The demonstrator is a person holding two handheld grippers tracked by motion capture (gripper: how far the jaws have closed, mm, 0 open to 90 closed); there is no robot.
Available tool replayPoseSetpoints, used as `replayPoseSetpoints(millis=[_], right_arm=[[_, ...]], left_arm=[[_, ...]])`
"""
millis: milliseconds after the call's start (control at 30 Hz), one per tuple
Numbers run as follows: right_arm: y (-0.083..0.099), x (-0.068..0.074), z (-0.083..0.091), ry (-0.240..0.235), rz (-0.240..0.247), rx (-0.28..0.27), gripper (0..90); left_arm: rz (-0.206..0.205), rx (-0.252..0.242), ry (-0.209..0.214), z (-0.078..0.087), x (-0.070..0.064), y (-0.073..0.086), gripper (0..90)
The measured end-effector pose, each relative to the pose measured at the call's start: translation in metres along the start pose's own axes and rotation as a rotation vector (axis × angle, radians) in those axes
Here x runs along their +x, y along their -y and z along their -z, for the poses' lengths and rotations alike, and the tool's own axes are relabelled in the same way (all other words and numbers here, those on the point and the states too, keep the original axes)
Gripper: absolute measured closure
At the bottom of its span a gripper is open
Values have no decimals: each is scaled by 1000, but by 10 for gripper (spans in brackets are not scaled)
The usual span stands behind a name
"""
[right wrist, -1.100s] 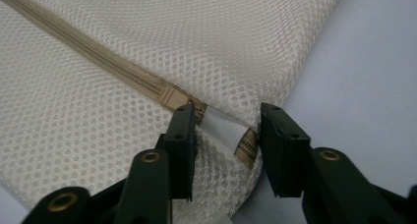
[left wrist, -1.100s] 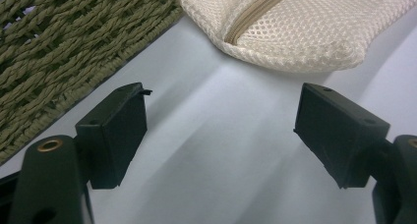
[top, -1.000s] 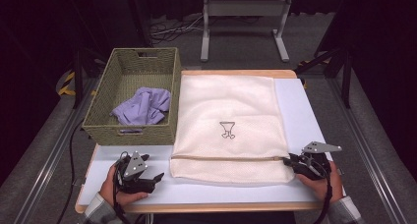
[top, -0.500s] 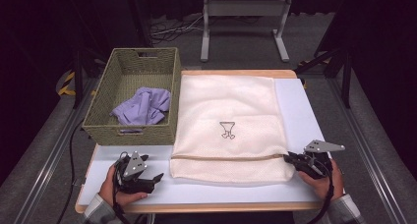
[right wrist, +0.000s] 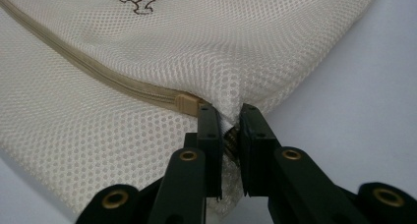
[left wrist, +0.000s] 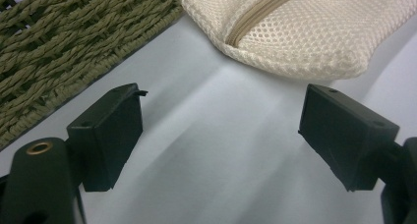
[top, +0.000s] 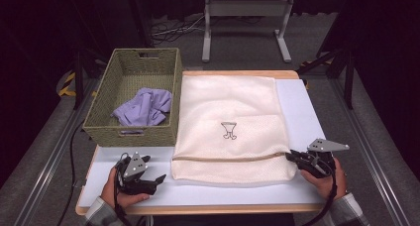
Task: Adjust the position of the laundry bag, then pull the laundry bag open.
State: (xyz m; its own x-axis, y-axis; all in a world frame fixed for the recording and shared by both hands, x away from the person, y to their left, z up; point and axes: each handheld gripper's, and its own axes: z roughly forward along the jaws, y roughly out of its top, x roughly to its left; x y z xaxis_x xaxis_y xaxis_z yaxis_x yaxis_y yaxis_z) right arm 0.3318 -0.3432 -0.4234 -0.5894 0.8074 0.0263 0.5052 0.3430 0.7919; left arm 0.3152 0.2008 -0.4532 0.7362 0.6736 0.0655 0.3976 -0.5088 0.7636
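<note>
A cream mesh laundry bag (top: 233, 127) with a small printed figure lies flat on the white table (top: 297, 102); its tan zipper (top: 233, 159) runs across near the front edge. My right gripper (top: 293, 156) is shut on the bag's right end by the zipper slider (right wrist: 187, 103), mesh pinched between the jaws (right wrist: 228, 118). My left gripper (top: 157, 179) rests open on the table just left of the bag's front left corner (left wrist: 275, 62), nothing between its fingers (left wrist: 105, 135). A lilac garment (top: 143, 107) lies in the woven basket (top: 131, 132).
The green woven basket stands at the table's left, its wall (left wrist: 59, 47) close beside my left gripper. A metal stand (top: 245, 18) stands behind the table. Bare table strip (top: 223, 191) runs along the front edge and down the right side.
</note>
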Motion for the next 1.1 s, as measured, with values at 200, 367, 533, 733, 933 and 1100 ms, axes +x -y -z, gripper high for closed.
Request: replayPoseSetpoints(millis=[200,367,533,733,933,1100], right_arm=[[0,0,0,-2,0,-5,814],[-1,1,1,-1,3,-5,814],[0,2,2,0,4,-1,814],[0,2,2,5,8,-3,814],[-1,3,3,1,5,-14,813],[-2,6,6,7,15,-32,812]], left_arm=[[-8,9,-10,-2,-1,0,172],[-6,3,-15,-1,-1,0,169],[-8,3,-14,-1,-1,0,169],[-10,12,-10,-3,-4,-1,168],[-35,14,4,-4,-6,-4,199],[-48,-29,40,-5,-11,-19,285]])
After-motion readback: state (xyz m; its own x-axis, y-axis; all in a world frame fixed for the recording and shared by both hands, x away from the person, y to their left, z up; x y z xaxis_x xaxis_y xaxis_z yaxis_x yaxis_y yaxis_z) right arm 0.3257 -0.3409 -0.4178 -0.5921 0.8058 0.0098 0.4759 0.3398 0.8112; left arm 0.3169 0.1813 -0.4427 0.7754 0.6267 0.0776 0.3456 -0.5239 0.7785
